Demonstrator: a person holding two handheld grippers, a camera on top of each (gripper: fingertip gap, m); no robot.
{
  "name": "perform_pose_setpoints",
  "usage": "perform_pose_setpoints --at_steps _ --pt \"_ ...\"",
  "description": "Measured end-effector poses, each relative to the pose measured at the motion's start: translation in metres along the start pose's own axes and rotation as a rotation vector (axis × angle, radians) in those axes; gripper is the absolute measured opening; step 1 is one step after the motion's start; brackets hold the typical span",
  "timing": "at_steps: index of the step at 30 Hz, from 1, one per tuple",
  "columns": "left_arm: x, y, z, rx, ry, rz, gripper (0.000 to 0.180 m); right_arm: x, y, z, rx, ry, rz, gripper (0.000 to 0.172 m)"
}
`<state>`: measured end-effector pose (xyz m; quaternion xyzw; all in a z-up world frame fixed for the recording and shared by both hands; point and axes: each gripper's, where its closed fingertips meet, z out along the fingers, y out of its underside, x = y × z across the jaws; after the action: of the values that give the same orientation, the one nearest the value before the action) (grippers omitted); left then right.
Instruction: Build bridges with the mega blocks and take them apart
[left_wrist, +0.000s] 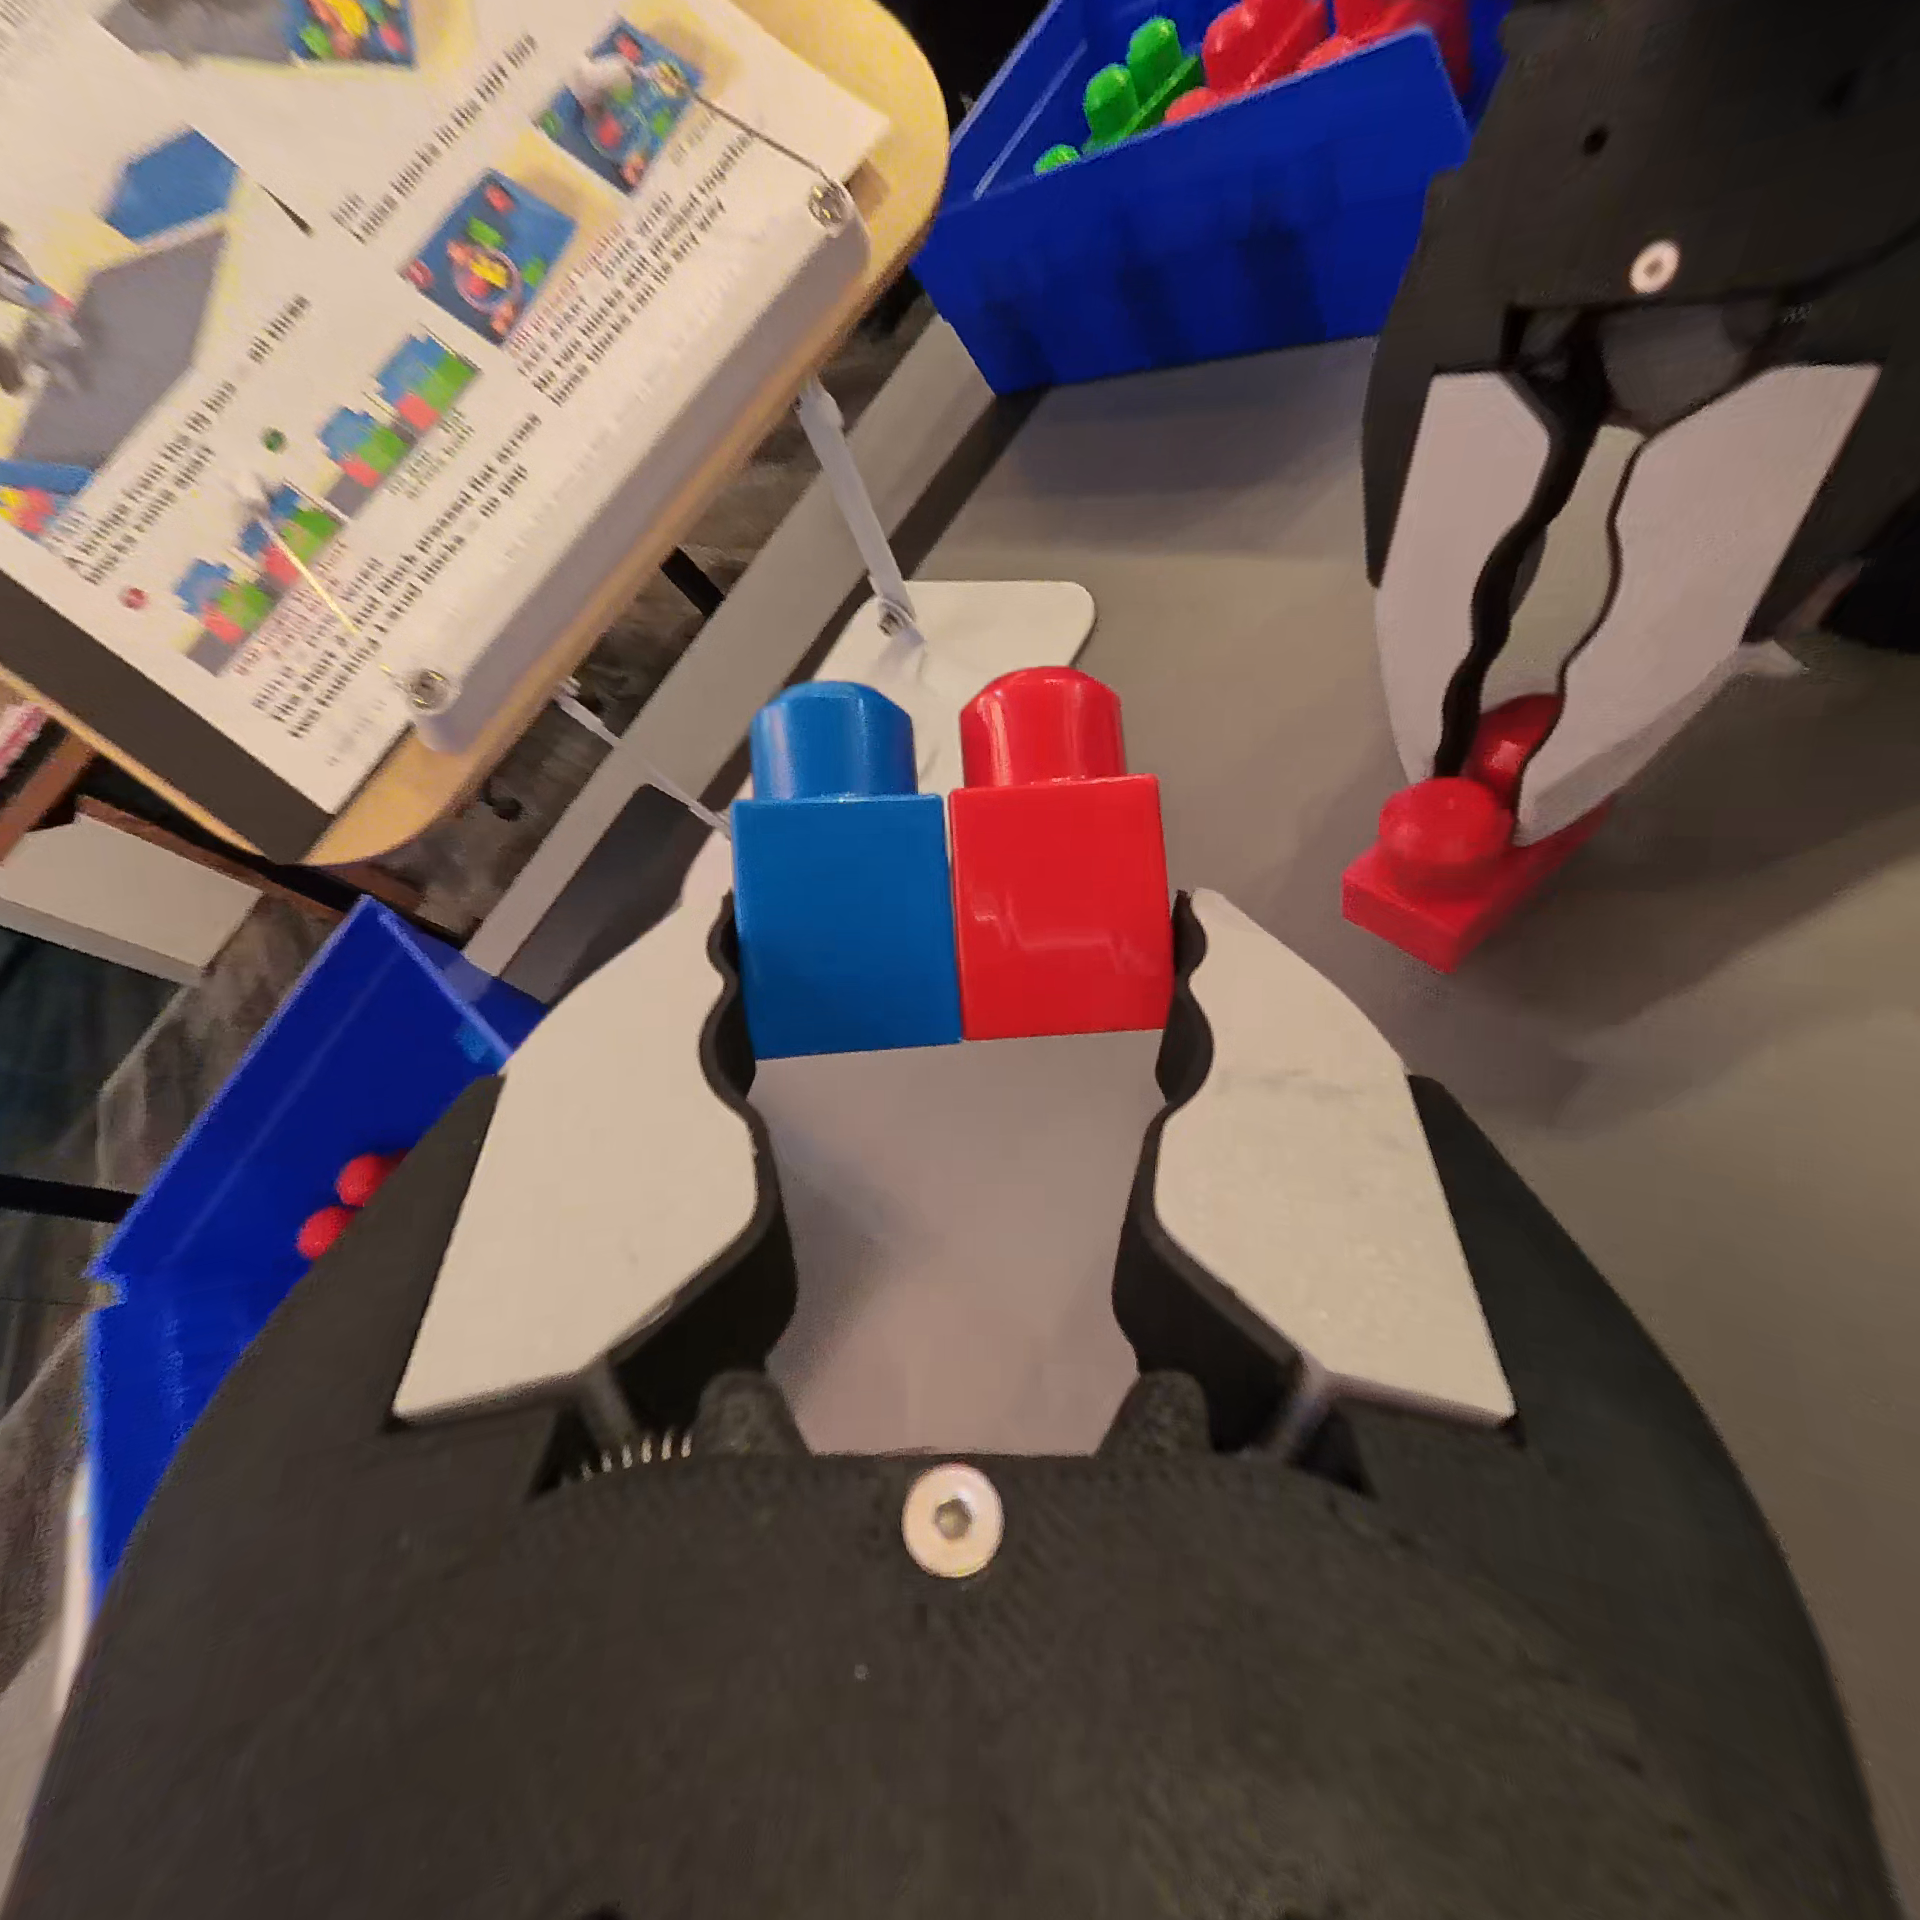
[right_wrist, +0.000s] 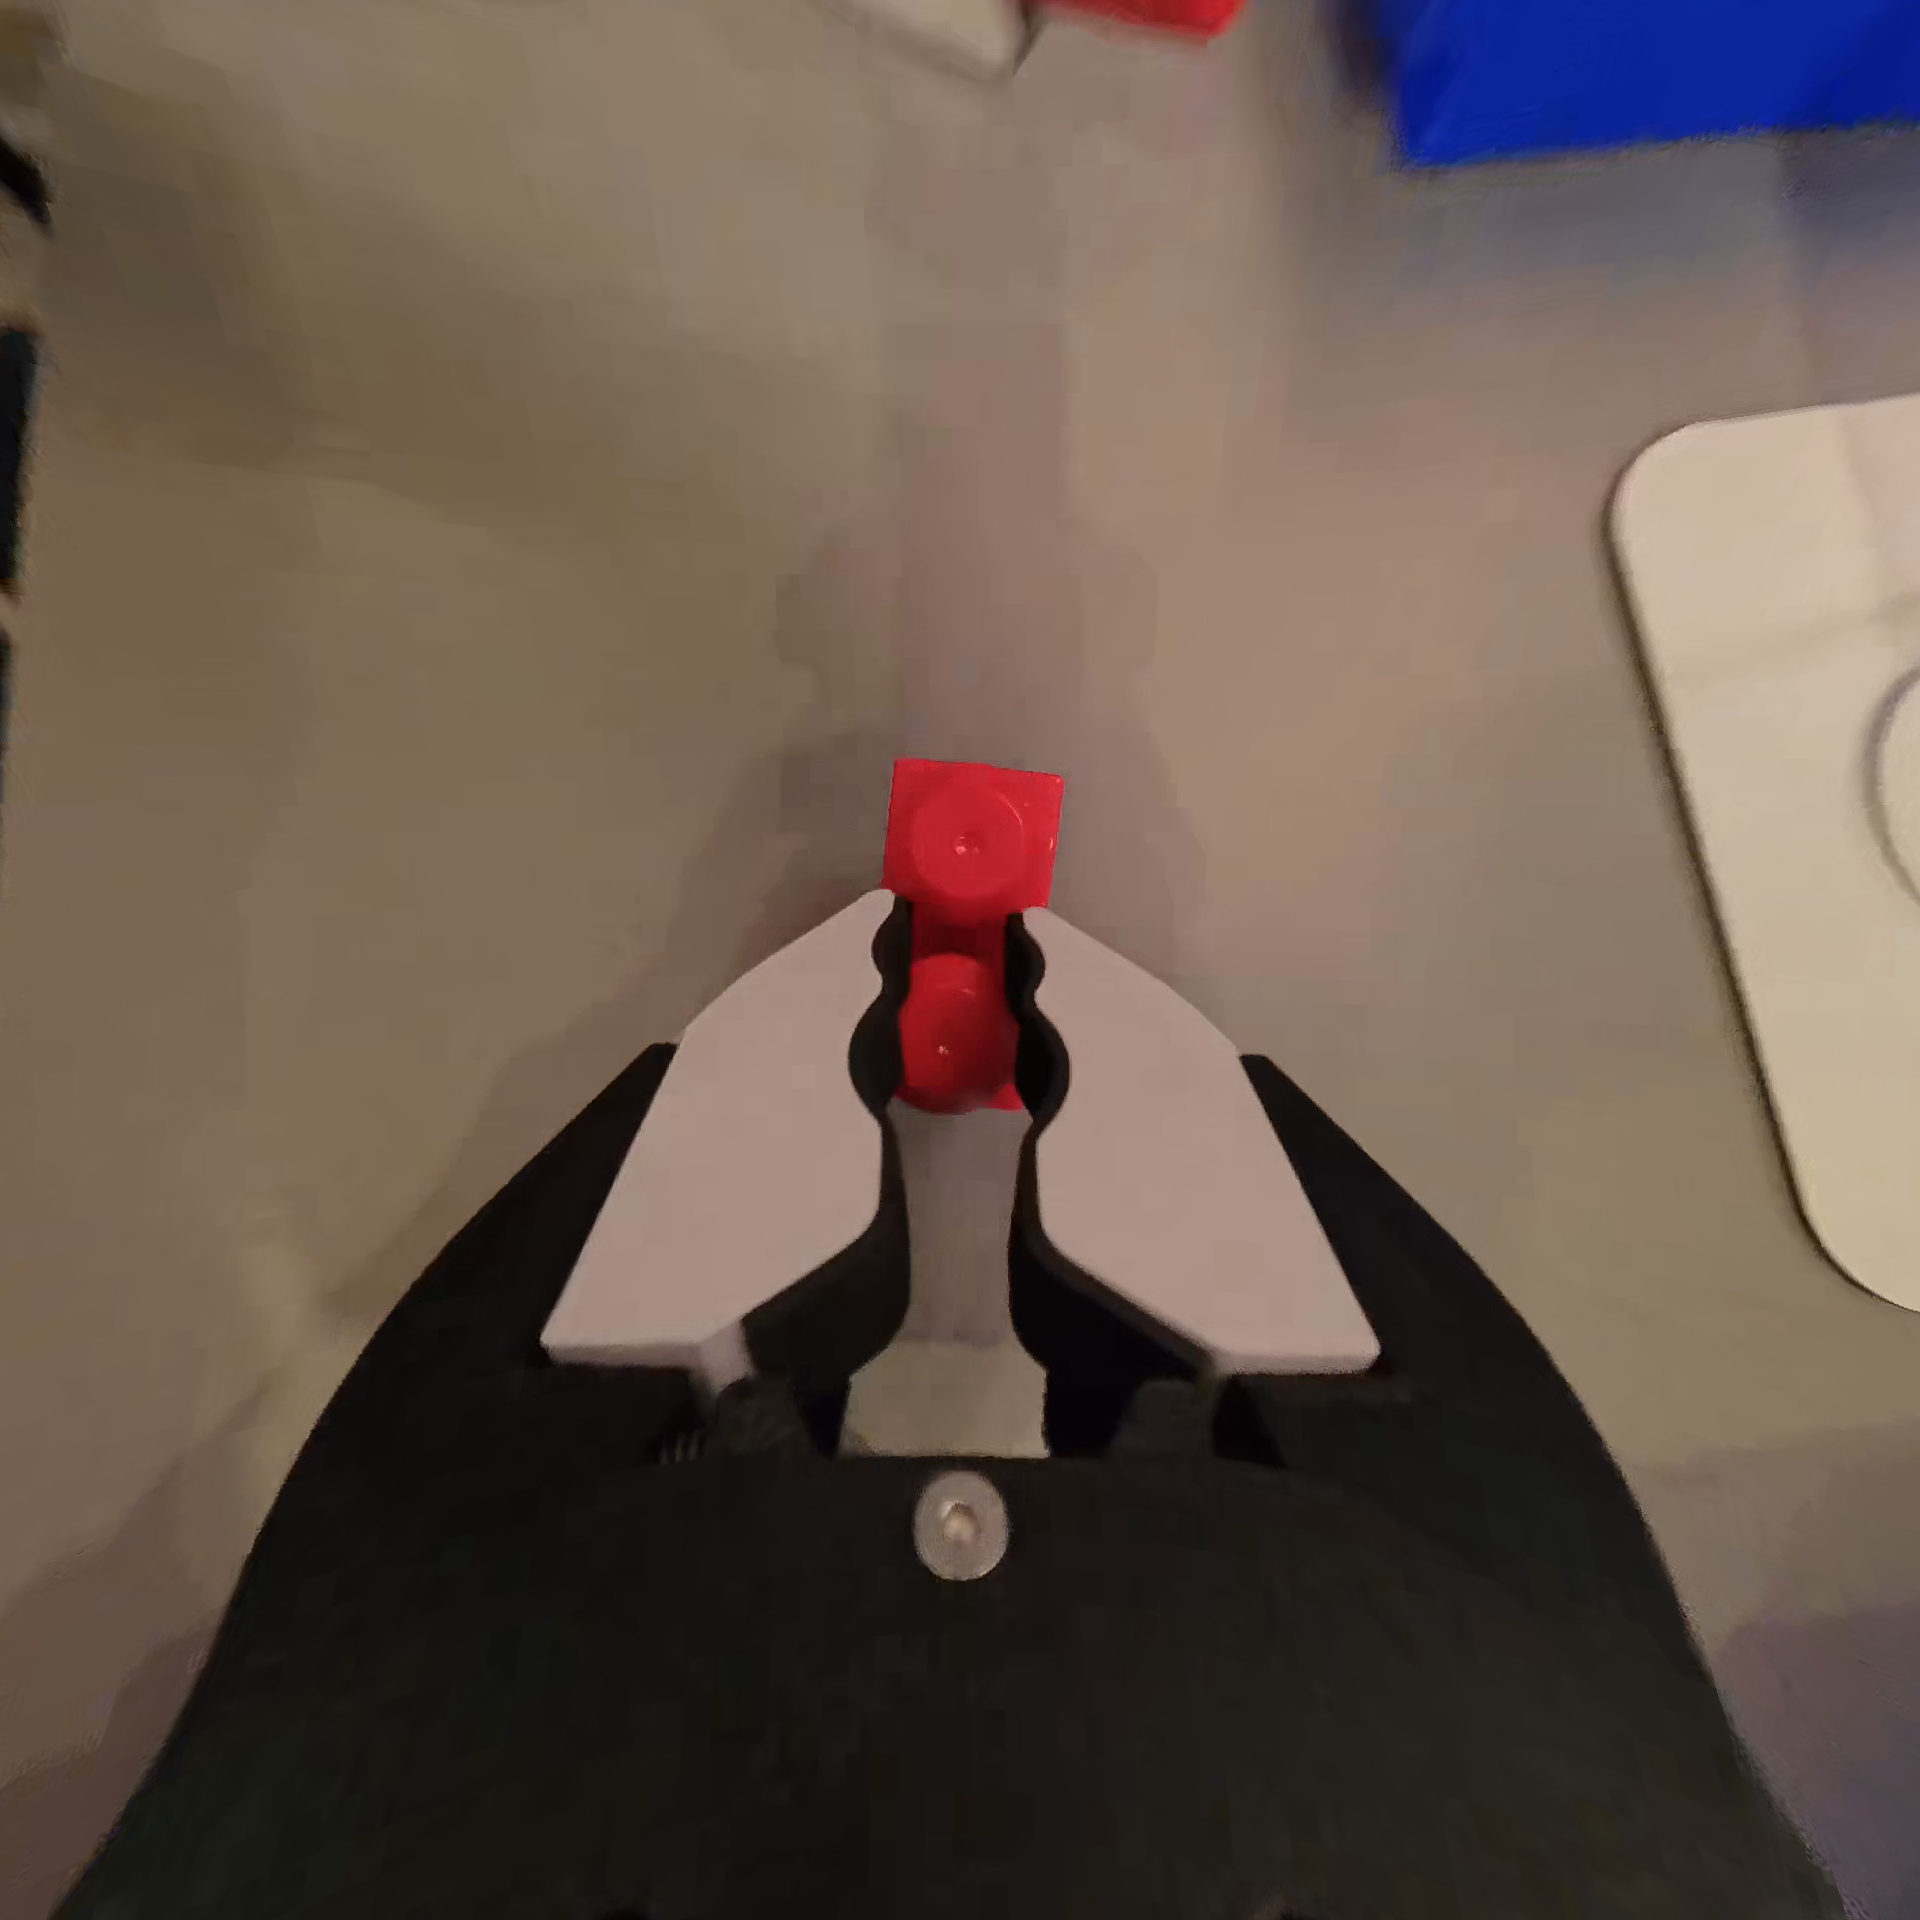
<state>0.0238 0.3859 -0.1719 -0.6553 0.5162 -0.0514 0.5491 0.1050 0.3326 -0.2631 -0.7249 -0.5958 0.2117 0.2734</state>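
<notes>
**Fig. — Bridge build, early stage: two piers gripped, span block being picked up.**

L gripper (left_wrist: 956, 966) is clamped across a blue single-stud block (left_wrist: 842, 914) and a red single-stud block (left_wrist: 1060, 904), side by side, touching, studs up, on the grey table (left_wrist: 1247, 540); pads press the outer faces. R gripper (right_wrist: 954, 935) is closed on a flat red two-stud block (right_wrist: 971, 842), to the right of the pair, apart from it, tilted, one end near the table. Judged: nothing stacked yet; span must still go atop the piers, then disassembly. Spare blocks sit in the blue bin (left_wrist: 1195, 260); instruction sheet (left_wrist: 416, 312) on stand, left.
</notes>
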Motion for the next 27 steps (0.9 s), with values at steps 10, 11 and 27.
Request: perform_pose_setpoints --at_steps 10,11,27 --pt "-0.02 -0.041 -0.016 0.109 -0.164 0.149 0.076 0.045 -0.106 -0.114 0.635 -0.111 0.28 0.017" --pt "-0.02 -0.046 -0.016 0.124 -0.174 0.157 0.076 0.046 -0.116 -0.123 0.681 -0.135 0.291 0.017" --pt "-0.024 -0.097 -0.016 0.192 -0.241 0.294 0.076 0.037 -0.158 -0.149 0.822 -0.325 0.289 0.016"
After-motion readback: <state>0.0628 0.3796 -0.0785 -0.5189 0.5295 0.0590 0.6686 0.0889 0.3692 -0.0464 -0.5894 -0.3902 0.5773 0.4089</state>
